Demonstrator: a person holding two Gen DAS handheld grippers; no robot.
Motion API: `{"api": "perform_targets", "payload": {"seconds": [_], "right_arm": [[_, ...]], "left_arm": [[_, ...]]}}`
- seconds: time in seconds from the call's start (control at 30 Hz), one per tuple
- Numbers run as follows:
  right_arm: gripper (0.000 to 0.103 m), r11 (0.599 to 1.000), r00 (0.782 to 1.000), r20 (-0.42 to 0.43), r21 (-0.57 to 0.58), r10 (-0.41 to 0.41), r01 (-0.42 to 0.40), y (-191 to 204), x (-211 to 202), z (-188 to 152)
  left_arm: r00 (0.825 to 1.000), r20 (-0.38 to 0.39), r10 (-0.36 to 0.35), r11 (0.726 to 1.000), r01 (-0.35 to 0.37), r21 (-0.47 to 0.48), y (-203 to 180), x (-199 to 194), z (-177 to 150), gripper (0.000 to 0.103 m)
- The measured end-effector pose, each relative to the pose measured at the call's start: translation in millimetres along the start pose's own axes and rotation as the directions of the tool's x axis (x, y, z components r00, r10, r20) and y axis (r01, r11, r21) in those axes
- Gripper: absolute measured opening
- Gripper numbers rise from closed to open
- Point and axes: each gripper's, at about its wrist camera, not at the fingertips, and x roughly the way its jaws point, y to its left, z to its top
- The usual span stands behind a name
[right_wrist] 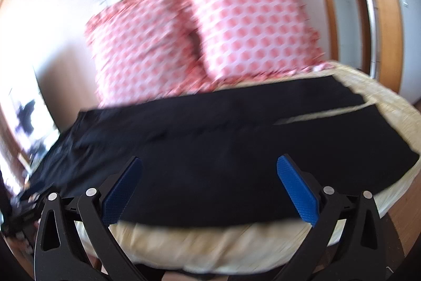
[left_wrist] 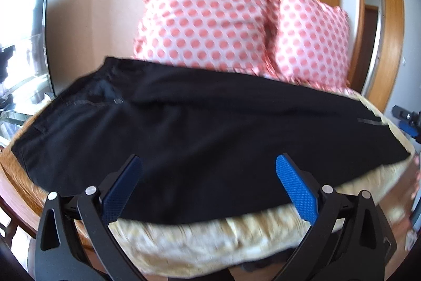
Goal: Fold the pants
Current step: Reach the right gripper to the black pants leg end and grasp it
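Note:
Black pants (left_wrist: 200,133) lie spread flat across a cream bed (left_wrist: 210,236), waistband to the left, leg ends to the right. In the right wrist view the same pants (right_wrist: 223,162) show a narrow gap between the two legs at the right. My left gripper (left_wrist: 209,162) hovers open over the pants' near edge, its blue pads wide apart with nothing between them. My right gripper (right_wrist: 209,163) is also open and empty, above the near edge of the pants further toward the legs.
Two pink dotted pillows (left_wrist: 208,17) lean against the wall behind the pants. A wooden door frame (left_wrist: 389,49) stands at the right. Glass and clutter (left_wrist: 23,65) sit to the left of the bed. The other gripper (left_wrist: 406,123) shows at the right edge.

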Motion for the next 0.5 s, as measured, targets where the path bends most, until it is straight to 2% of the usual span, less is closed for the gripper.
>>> {"api": "perform_targets", "payload": {"seconds": [0.1, 0.2, 0.23, 0.33, 0.43, 0.5], "right_arm": [[0.102, 0.989, 0.99, -0.023, 0.041, -0.14, 0.141, -31, 33, 45], [0.102, 0.957, 0.957, -0.091, 0.068, -0.275, 0.281, -63, 85, 83], [0.102, 0.943, 0.942, -0.113, 0.071, -0.316, 0.325, -72, 102, 93], [0.102, 0.88, 0.873, -0.185, 0.067, -0.451, 0.469, -103, 165, 123], [0.102, 0.826, 0.814, -0.251, 0.085, -0.524, 0.557, -121, 215, 137], [0.102, 0.789, 0.782, -0.308, 0.133, -0.542, 0.599, -140, 247, 142]], "left_arm": [[0.998, 0.037, 0.046, 0.998, -0.044, -0.041, 6, 9, 14, 0.101], [0.998, 0.047, 0.045, 0.994, -0.04, -0.106, 13, 18, 20, 0.101], [0.998, 0.046, 0.039, 0.992, -0.033, -0.119, 14, 20, 22, 0.101], [0.999, 0.049, 0.02, 0.989, -0.012, -0.147, 18, 30, 22, 0.101], [0.998, 0.052, 0.032, 0.988, -0.023, -0.152, 22, 42, 24, 0.101], [0.998, 0.037, 0.049, 0.988, -0.043, -0.146, 24, 52, 24, 0.101]]}}
